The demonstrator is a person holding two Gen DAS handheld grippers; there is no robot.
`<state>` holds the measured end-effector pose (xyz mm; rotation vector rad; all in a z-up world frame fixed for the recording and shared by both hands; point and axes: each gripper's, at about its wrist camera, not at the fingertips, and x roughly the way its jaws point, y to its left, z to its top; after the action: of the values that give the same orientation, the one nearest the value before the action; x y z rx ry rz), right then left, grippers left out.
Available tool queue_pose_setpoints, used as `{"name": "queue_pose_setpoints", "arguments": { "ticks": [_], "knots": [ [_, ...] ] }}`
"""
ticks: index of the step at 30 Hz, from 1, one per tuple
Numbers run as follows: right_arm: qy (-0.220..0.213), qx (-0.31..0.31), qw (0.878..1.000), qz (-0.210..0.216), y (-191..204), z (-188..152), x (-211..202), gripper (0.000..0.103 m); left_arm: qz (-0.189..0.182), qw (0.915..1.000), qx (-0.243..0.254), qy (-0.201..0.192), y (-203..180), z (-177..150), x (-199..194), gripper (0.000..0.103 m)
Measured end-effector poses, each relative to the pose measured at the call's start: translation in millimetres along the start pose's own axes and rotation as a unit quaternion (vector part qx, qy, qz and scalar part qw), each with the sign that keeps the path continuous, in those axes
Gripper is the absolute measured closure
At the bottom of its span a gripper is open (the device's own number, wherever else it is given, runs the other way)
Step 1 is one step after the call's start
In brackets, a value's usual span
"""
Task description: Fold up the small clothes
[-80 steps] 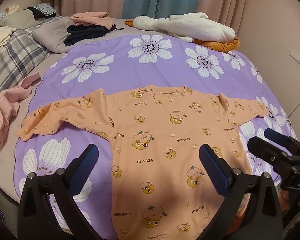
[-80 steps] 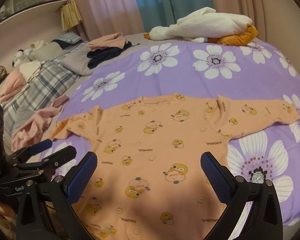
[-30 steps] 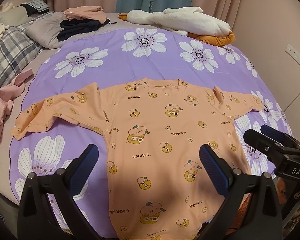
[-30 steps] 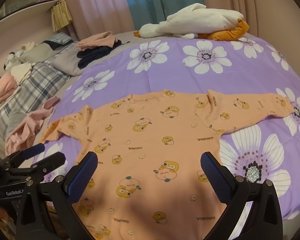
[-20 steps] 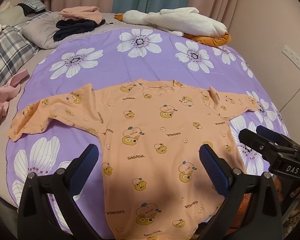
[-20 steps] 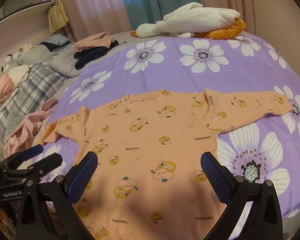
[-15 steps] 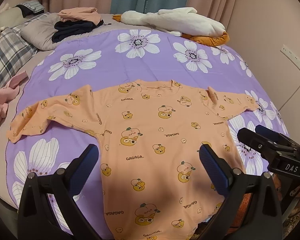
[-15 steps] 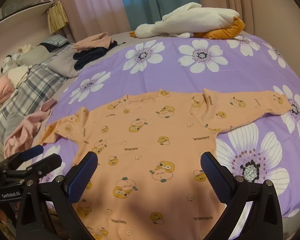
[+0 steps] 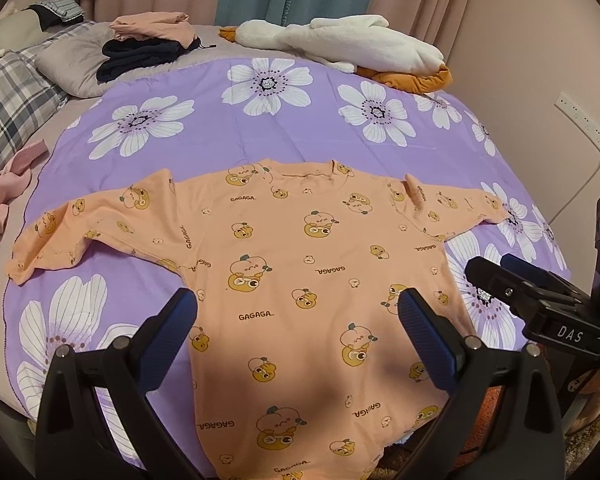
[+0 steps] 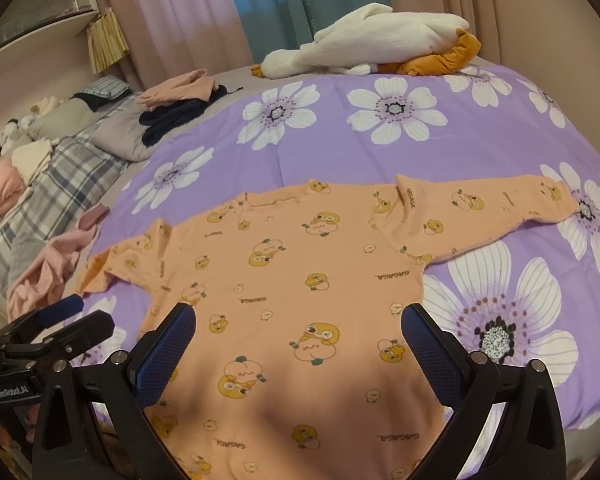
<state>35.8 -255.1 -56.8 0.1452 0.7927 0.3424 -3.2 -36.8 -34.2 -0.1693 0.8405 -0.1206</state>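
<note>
A: What is shown in the left wrist view?

B: The orange shirt [image 9: 300, 280] is seen laid flat, front up, on the purple flowered bedspread [image 9: 260, 132], hem toward the camera and collar away. The left gripper [image 9: 296, 320] is held above the lower body of the shirt with jaws spread wide and nothing between them. The right gripper [image 9: 500, 276] is seen side-on at the right edge, over the shirt's right side; its 2 fingers look parted and empty.

A: And in the right wrist view?

B: The same shirt [image 10: 300, 280] is spread ahead of the right gripper [image 10: 298, 340], whose jaws are also wide and empty. The left gripper [image 10: 76, 316] is seen at the lower left, near the left sleeve [image 10: 112, 268].

A: Which relation is the coming move judged to turn on?

B: The sleeves lie across the view, left to right, while the body runs away from the grippers. The right sleeve [image 10: 500, 208] is nearer the right gripper, the left sleeve nearer the left one, so each sleeve would probably be taken by its own side and folded inward
</note>
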Motion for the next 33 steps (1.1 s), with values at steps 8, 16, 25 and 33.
{"name": "queue_pose_setpoints", "arguments": {
  "ticks": [8,16,25,33],
  "knots": [
    [0.001,0.007,1.000,-0.002,-5,0,-1,0.000,-0.001,1.0000,0.003,0.002,-1,0,0,0.003],
    [-0.005,0.028,1.000,-0.005,-23,0,-2,0.000,-0.003,1.0000,0.001,0.006,-9,4,7,0.003],
    [-0.021,0.074,0.997,0.005,-69,4,-10,0.000,-0.022,0.9993,-0.022,0.019,-16,9,23,0.004],
    [-0.042,0.187,0.980,-0.046,-200,29,-10,0.000,-0.032,0.9971,-0.052,0.046,-11,6,47,0.015]
  ]
}}
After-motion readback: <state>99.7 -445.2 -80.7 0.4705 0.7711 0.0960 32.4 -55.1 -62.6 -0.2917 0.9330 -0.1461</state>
